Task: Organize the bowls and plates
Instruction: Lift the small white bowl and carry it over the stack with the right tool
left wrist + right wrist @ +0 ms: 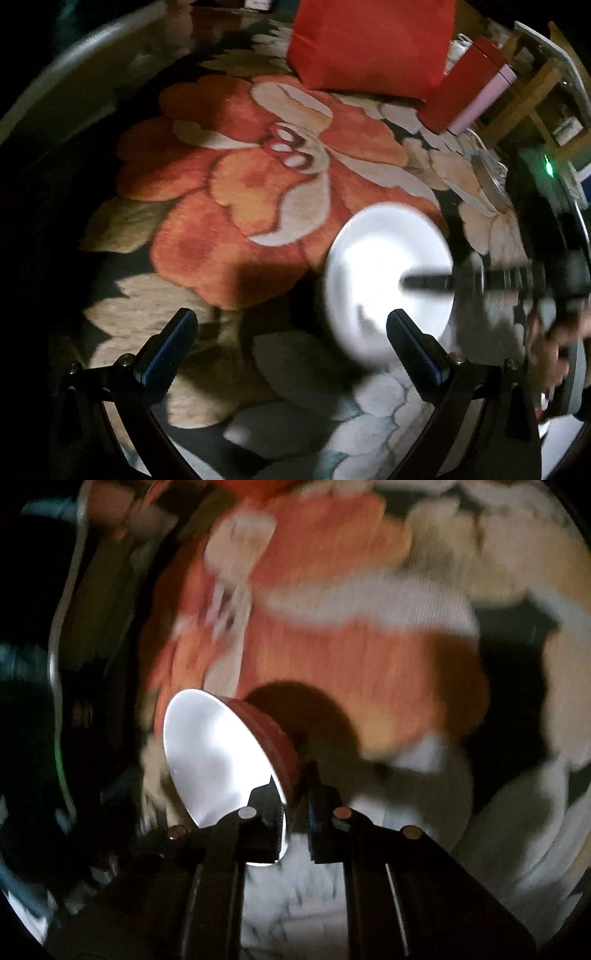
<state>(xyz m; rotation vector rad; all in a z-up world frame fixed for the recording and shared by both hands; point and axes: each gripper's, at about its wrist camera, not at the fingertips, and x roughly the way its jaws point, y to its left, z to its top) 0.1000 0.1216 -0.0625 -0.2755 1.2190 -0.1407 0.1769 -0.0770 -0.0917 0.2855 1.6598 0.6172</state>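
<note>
- The right gripper is clenched on the rim of a bowl, white inside and red outside, one finger in and one out.
- The bowl is held tilted above the floral rug, its shadow just behind.
- The left gripper hangs spread wide with nothing between its fingers.
- Farther off, a red bag sits on the rug.
</note>
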